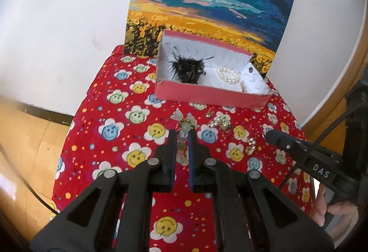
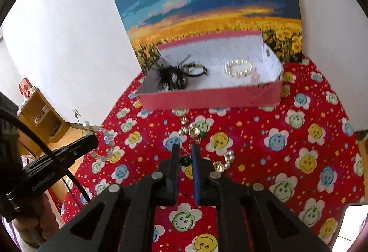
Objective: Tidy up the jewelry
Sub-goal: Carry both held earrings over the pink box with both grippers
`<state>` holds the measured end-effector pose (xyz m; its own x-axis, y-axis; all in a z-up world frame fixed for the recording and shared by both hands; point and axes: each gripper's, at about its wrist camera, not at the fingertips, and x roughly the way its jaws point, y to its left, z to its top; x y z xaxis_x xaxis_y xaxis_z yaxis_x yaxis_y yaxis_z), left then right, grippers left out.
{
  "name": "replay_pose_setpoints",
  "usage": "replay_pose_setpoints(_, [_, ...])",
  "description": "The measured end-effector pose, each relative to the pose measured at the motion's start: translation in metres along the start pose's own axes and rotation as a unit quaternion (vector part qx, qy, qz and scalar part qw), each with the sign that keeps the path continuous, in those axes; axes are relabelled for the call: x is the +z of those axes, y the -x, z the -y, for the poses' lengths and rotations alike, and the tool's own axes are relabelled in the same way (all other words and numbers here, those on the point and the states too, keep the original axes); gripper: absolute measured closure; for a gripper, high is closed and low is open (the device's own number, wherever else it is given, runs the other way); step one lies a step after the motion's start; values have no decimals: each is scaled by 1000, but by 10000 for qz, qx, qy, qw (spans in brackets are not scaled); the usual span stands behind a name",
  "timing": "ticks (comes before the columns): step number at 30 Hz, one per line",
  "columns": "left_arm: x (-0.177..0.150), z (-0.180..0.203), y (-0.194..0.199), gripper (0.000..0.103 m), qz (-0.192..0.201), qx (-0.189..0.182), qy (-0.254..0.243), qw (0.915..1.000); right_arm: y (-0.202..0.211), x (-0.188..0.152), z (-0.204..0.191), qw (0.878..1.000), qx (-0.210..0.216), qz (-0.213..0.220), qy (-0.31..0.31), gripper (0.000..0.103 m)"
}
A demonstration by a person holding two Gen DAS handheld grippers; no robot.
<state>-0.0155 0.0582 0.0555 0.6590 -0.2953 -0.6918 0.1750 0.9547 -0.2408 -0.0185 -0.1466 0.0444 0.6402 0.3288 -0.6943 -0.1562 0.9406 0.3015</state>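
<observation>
Black plastic left gripper (image 1: pixel 182 137) with silver rivets, blue-lined jaws, white "DAS" lettering, black cable.

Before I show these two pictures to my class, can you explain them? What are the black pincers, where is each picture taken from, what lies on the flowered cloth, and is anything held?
No machine works here: a person holds a hand-held pincer tool in each hand, each with a camera looking along its fingers. One picture comes from the left tool, the other from the right tool.

A red smiley-flower cloth covers the surface. On it stands a pink box containing a black feathery piece and a pearl bracelet. Loose gold jewelry lies before the box.

The left tool is shut on a pale beaded strand. The right tool's fingers are nearly together over a thin chain with a green bead; it seems to be pinched, though I can't be sure.
</observation>
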Motion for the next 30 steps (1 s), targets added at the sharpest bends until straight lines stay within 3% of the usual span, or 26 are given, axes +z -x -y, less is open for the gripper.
replay_pose_setpoints(14, [44,32,-17,102,87,-134,-321,9994,18,47,12,9993,-38,289,251,92])
replay_pose_setpoints(30, [85,73,-88,102,-117,-319,-853,9958,-23,100,59,9985,-461,198,224,92])
